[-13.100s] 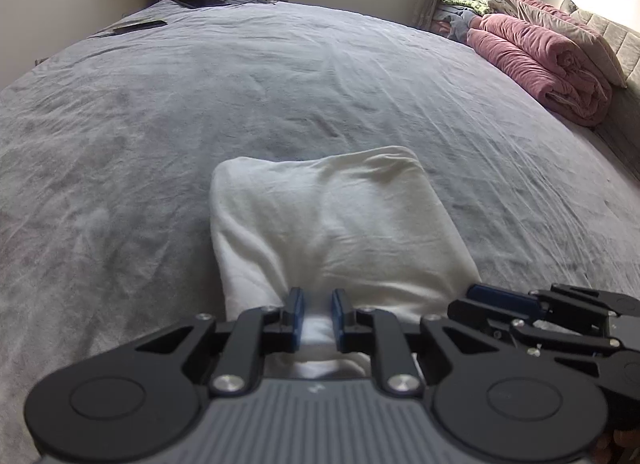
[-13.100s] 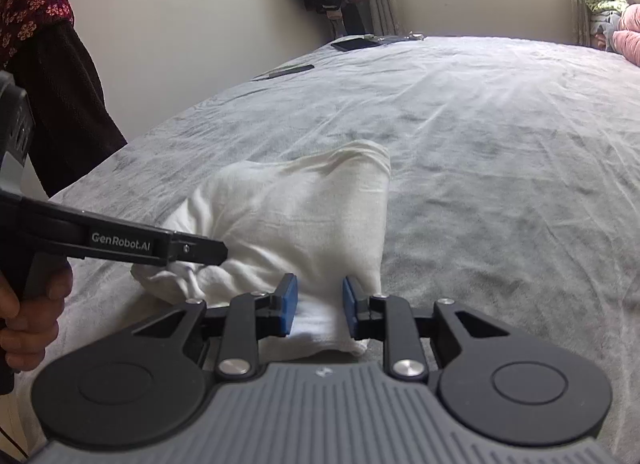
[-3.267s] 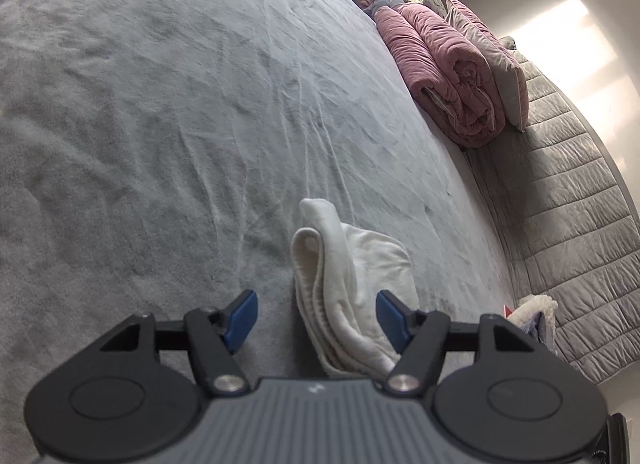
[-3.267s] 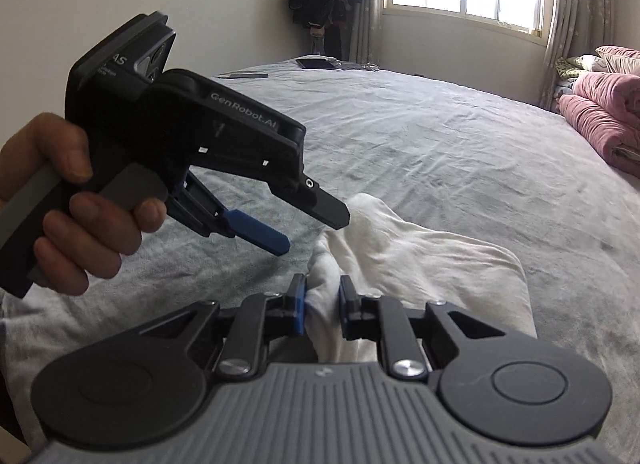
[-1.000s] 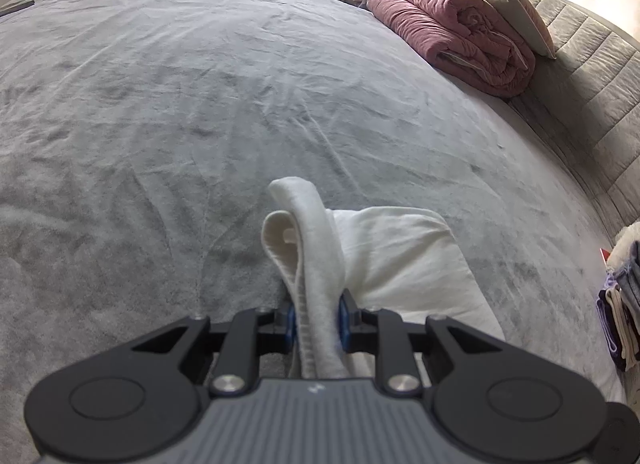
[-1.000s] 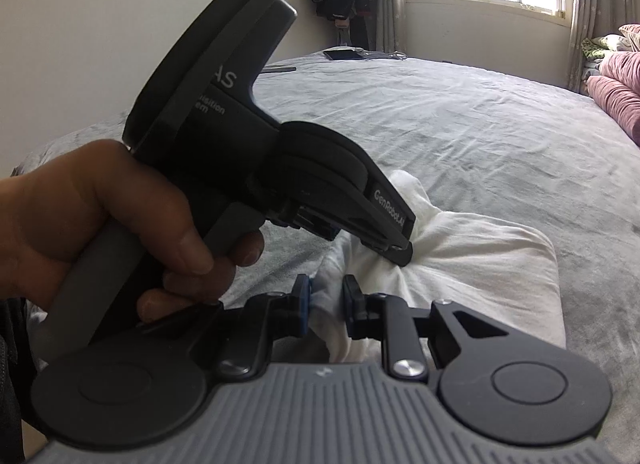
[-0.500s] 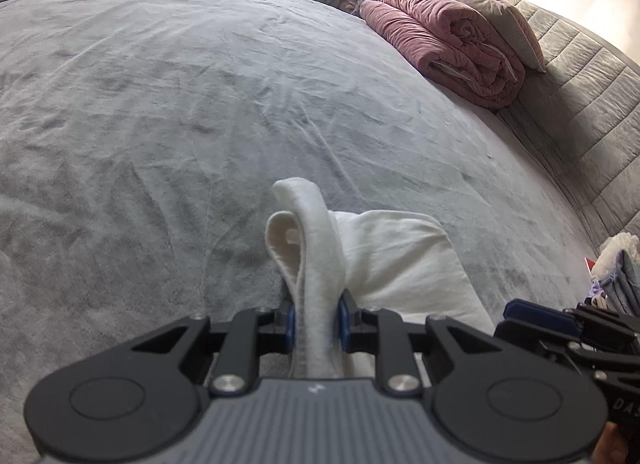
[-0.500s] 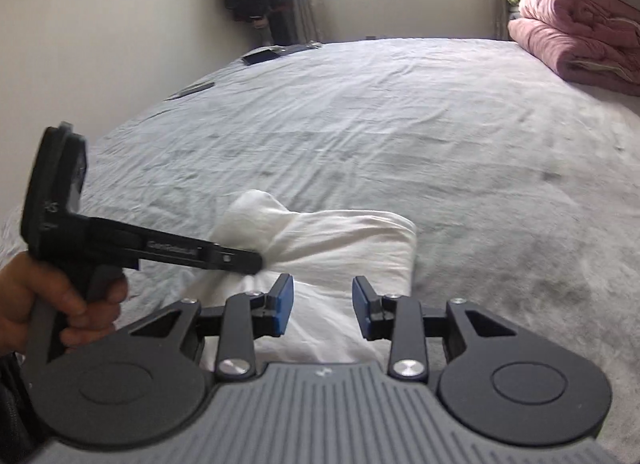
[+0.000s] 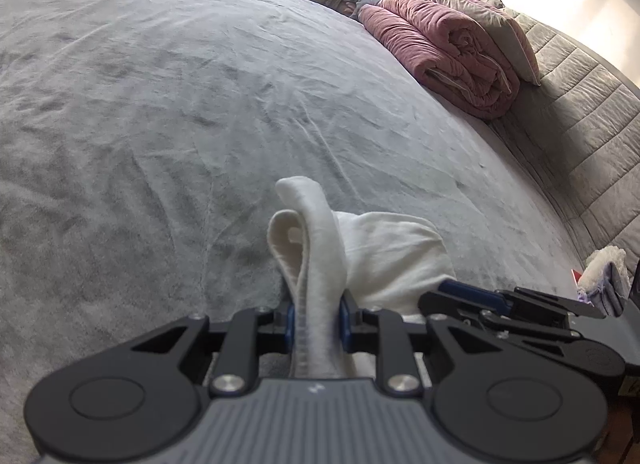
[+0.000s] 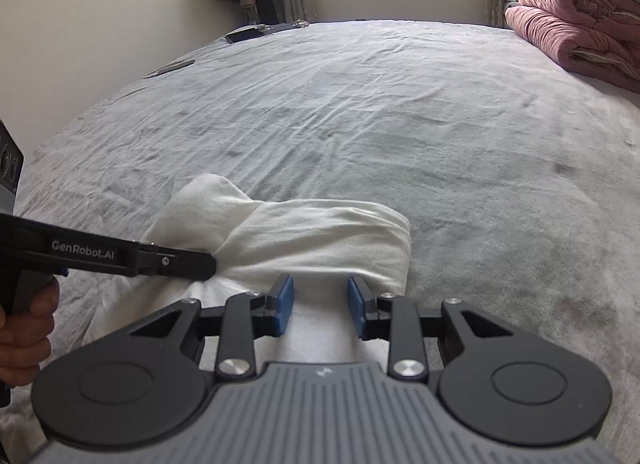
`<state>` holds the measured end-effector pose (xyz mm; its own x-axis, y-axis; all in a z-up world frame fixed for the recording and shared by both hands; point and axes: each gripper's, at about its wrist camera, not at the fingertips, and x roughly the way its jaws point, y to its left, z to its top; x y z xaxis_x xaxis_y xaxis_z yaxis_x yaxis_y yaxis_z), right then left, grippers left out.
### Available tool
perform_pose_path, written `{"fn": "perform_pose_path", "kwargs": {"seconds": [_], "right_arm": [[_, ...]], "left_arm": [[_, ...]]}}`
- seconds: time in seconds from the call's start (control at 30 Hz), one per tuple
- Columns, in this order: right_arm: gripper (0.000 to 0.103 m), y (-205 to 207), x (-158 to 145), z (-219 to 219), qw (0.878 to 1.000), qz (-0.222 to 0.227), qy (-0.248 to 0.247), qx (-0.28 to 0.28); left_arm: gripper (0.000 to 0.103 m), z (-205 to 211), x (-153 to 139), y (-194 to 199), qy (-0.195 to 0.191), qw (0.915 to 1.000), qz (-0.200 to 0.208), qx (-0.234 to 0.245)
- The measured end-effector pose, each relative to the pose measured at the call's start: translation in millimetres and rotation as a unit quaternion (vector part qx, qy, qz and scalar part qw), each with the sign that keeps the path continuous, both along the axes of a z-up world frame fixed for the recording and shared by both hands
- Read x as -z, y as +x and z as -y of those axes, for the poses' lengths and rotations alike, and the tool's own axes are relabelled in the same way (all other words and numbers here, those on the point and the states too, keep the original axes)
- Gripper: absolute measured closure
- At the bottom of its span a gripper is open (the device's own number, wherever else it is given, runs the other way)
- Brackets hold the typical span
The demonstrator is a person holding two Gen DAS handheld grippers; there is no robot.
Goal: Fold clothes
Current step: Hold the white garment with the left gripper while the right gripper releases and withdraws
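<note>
A folded white garment (image 10: 320, 232) lies on the grey bed (image 10: 400, 123). My left gripper (image 9: 318, 320) is shut on its thick folded edge (image 9: 312, 232), which stands up from the bed between the blue pads. From the right wrist view the left gripper (image 10: 210, 264) bites the garment's left side. My right gripper (image 10: 320, 306) sits low over the garment's near edge. Its jaws are closing, with white cloth in the gap and the pads (image 10: 285, 300) still apart from it. In the left wrist view the right gripper (image 9: 452, 288) reaches in from the right.
Rolled pink quilts (image 9: 448, 55) and a pillow lie by the grey padded headboard (image 9: 580, 123). A small pile of clothes (image 9: 604, 276) sits at the right edge. Dark flat items (image 10: 244, 35) lie on the bed's far corner. A hand (image 10: 24, 336) holds the left gripper.
The right gripper let go of the cloth beside the left gripper, slid right along the near edge and stands wider. The left gripper kept its hold and place.
</note>
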<state>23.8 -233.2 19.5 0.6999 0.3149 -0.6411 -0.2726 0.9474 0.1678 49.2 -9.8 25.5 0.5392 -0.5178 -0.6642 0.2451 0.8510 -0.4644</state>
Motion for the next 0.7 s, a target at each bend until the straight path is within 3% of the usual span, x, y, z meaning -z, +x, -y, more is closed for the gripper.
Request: {"fn": "perform_pose_path", "kwargs": {"seconds": [0.37, 0.7], "right_arm": [[0.071, 26, 0, 13, 0.999, 0.014, 0.044, 0.023], [0.071, 45, 11, 21, 0.998, 0.019, 0.046, 0.045]], "left_arm": [[0.081, -1, 4, 3, -0.013, 0.9999, -0.002, 0.004], [0.081, -1, 5, 4, -0.014, 0.9999, 0.003, 0.010]]}}
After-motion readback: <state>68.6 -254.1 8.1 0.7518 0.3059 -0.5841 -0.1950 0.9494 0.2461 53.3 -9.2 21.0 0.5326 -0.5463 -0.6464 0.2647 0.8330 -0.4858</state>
